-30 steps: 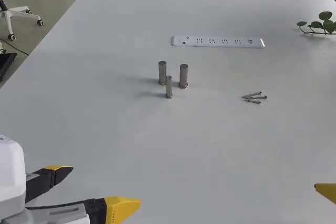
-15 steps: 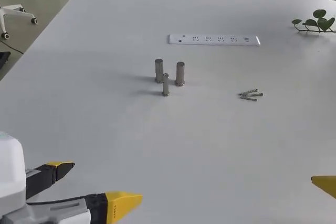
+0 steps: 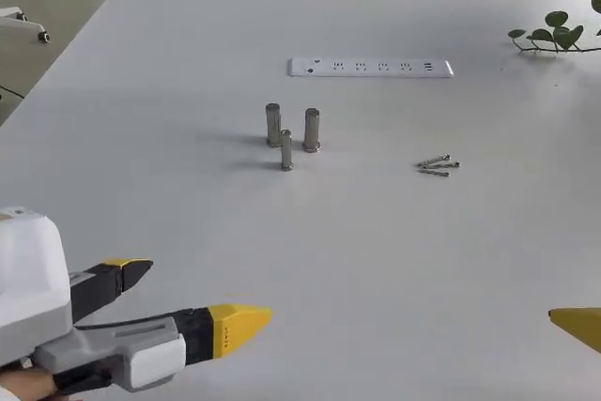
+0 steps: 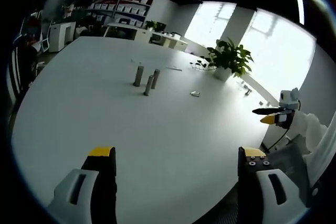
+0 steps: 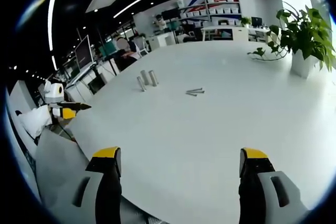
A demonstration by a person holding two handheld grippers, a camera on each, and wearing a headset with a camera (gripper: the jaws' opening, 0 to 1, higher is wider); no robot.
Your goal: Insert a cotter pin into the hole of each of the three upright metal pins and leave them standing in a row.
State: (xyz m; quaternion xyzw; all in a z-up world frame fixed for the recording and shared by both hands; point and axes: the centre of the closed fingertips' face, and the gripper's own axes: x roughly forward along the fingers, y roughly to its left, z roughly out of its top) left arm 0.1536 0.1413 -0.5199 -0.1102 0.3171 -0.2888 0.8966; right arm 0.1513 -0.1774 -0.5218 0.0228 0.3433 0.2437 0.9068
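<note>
Cotter pins [image 3: 438, 166], light, thin and probably slippery, lie on the table [image 3: 141, 138] right of three upright metal pins [image 3: 286, 143]; my left gripper [image 4: 177, 153] and right gripper [image 5: 181, 156] gape empty, so I'd pinch one by its head.

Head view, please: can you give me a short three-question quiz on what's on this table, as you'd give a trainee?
1. True or false: the cotter pins lie touching the metal pins.
2. How many metal pins stand upright? A two, B three, C five.
3. Fill in: the left gripper is ____ and holds nothing.
Key: 1 false; 2 B; 3 open.
</note>
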